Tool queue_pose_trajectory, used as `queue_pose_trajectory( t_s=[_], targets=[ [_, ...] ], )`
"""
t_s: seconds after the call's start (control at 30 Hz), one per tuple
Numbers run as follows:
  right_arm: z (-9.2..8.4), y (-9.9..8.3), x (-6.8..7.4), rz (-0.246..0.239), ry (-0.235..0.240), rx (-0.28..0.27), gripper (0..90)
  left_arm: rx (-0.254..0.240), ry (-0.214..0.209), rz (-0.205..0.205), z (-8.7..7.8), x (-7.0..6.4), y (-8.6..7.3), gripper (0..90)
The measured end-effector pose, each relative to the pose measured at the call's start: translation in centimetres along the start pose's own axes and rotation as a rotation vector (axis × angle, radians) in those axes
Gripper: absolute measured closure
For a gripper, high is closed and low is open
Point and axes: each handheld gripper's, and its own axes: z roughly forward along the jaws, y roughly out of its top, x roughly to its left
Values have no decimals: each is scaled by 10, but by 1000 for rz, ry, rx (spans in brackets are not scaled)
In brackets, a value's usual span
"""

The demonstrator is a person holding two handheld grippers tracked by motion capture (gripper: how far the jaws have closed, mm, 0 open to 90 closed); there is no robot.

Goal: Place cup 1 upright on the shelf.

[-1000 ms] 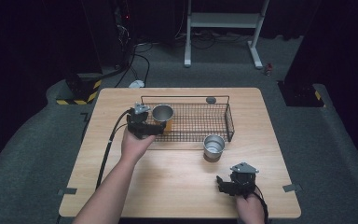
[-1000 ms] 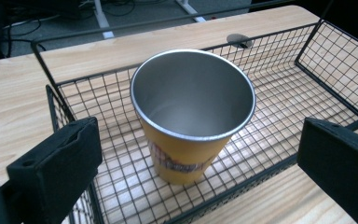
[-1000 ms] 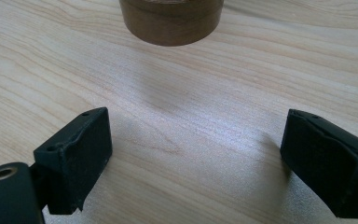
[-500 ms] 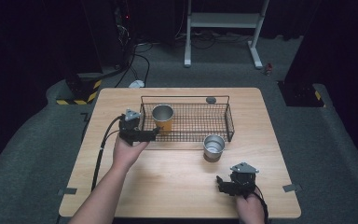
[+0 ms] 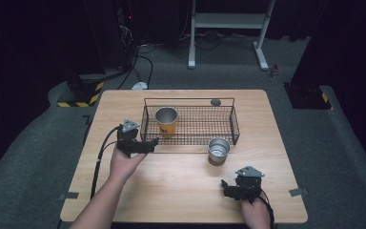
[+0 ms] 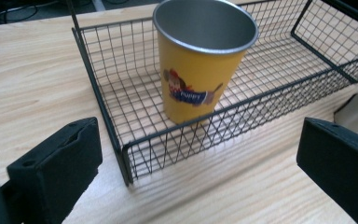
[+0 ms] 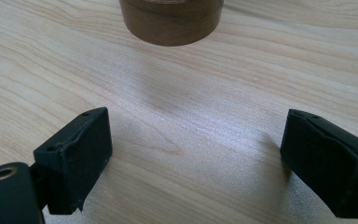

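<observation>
A yellow metal cup [image 5: 167, 122] with a cartoon print stands upright in the left end of a black wire basket [image 5: 230, 125]. In the left gripper view the cup [image 6: 196, 74] sits just behind the basket's near corner [image 6: 121, 158]. My left gripper [image 5: 150, 143] [image 6: 200, 161] is open and empty, outside that corner. A plain steel cup [image 5: 218, 150] stands on the table in front of the basket's right end; its base [image 7: 171, 21] shows ahead of my right gripper [image 5: 227, 188] [image 7: 196, 154], which is open, empty and low over the wood.
A small grey round object [image 5: 215, 102] lies on the wooden table [image 5: 181, 191] behind the basket. The left gripper's cable [image 5: 97, 164] trails toward the table's front left. Dark floor surrounds the table.
My left gripper has drawn back from the yellow cup, toward the person and to the left, and now sits outside the basket. The cup stays in the basket. The right gripper has not moved.
</observation>
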Motion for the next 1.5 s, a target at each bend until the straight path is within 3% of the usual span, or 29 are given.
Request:
queue_pose_trajectory(
  t_s=[0.57, 0.8, 1.2, 1.5],
  targets=[
    [0, 0, 0, 0, 0, 0, 88, 23, -17, -4, -26, 11, -49, 11],
    [0, 0, 0, 0, 0, 0, 89, 57, -30, 3, -32, 11, -73, 14],
    [0, 0, 0, 0, 1, 0, 89, 134, -18, 62, -42, 6, -111, 19],
    [0, 0, 0, -7, 6, 0, 89, 195, -18, 117, -40, 3, -137, 19]
  ],
)
